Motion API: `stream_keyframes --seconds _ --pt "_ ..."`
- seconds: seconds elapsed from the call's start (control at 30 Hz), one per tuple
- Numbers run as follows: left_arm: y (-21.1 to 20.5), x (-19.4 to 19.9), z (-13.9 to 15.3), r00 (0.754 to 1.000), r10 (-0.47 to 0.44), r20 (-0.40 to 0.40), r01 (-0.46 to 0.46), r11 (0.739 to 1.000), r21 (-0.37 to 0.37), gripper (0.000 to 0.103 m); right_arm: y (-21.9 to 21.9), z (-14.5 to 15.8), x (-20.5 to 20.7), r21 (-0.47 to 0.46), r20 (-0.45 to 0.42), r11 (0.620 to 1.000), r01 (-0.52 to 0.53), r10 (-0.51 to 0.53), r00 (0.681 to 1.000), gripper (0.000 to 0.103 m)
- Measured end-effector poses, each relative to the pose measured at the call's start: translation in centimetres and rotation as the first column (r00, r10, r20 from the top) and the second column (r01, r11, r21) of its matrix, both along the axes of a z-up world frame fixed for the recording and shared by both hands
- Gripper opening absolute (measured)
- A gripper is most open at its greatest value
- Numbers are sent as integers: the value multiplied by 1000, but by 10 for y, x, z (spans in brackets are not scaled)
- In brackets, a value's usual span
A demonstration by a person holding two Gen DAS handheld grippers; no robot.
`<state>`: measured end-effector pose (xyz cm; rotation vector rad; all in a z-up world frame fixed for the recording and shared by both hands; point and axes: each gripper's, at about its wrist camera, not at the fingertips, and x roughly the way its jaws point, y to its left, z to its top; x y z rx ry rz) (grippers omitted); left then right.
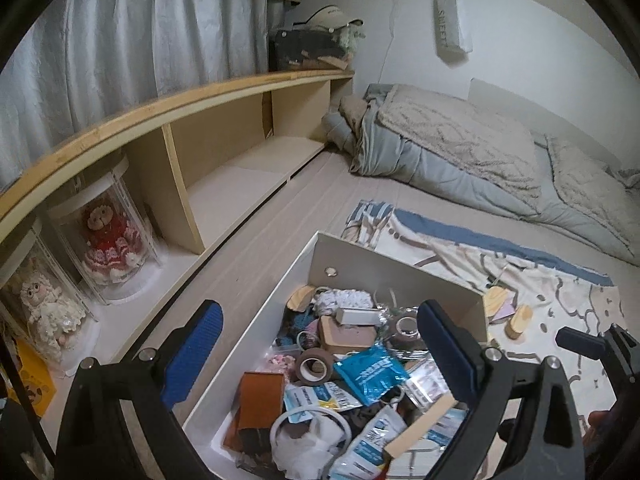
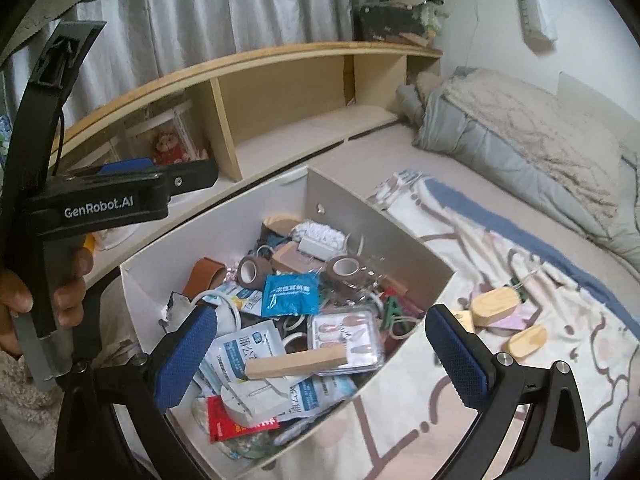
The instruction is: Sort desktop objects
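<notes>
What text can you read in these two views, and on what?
"GenRobot.AI": side of the left gripper, seen from the right wrist.
"SWEET": grey pouch hanging on the wall.
Blue packet in the drawer: white Chinese print, too small to read.
White sachets: large Chinese characters, blurred.

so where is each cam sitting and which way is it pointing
Left wrist: rides the left tool, looking forward and down into the white box of clutter, the shelf with dolls to its left; its blue pads show.
Right wrist: rides the right tool, over the same box from the other side; the left tool and hand show.
Shared: box, blue packet, wooden stick.
</notes>
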<state>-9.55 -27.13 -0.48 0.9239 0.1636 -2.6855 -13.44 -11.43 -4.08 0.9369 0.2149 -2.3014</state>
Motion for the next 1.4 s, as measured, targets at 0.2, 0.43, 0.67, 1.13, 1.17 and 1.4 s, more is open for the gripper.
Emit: stream_keyframes --seconds 0.2,0.43,0.67,1.13,1.17,1.4 --pt "13 16 18 999 -7 -43 7 1000 -10 98 15 16 8 -14 -29 1000 22 -22 999 103" --pt "32 35 32 997 -5 -75 4 1000 -17 100 35 28 20 -1 -66 999 52 -52 996 103" --pt "56 49 41 995 -55 -85 55 998 3 101 65 42 39 -4 -101 995 95 -95 990 103" --pt "111 77 38 987 -132 -90 128 990 -50 103 126 57 74 -14 -133 985 172 -172 976 103" --pt "115 79 37 986 -139 -90 134 990 -53 103 129 56 76 -11 -136 984 176 -176 975 103" --pt "135 90 34 980 -179 -92 175 983 -45 103 146 53 86 -20 -137 979 201 -202 970 103"
